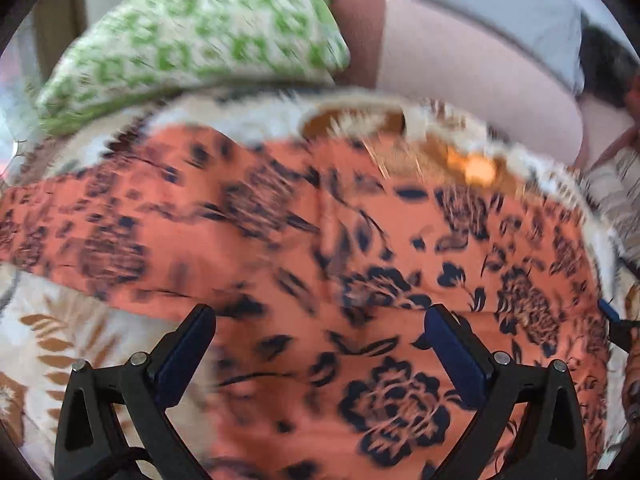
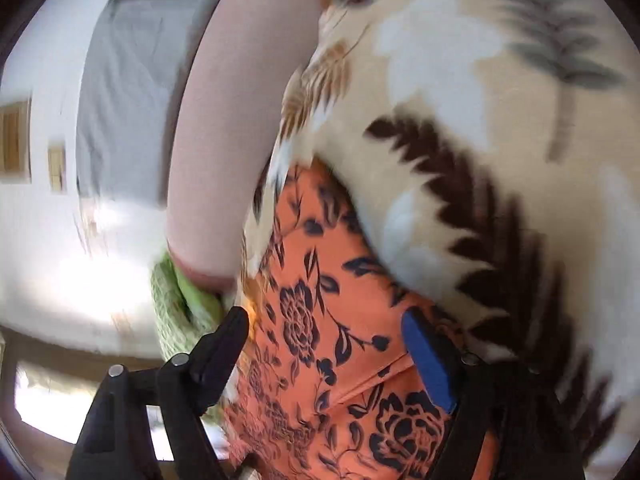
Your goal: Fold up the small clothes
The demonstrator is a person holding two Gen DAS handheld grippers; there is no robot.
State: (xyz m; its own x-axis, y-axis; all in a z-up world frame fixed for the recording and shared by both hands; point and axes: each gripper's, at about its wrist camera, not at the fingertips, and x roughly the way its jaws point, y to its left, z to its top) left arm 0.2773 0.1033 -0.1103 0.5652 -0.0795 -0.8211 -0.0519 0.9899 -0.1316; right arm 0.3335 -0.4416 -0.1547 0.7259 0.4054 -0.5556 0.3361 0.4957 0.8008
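Left wrist view: left gripper [image 1: 320, 316] angled down over the orange floral garment [image 1: 304, 240], jaws spread wide, nothing between them; contact with the cloth cannot be told through blur. Garment lies spread on a leaf-print blanket [image 1: 60, 344], green patterned pillow [image 1: 200, 40] at far left. Right wrist view: right gripper [image 2: 326, 324] tilted over the same garment's edge, jaws released, wide apart, cloth showing between the fingers.

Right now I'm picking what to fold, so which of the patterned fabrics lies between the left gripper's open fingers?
The orange cloth with dark flowers; the green-checked pillow lies beyond, the leaf-print blanket underneath.
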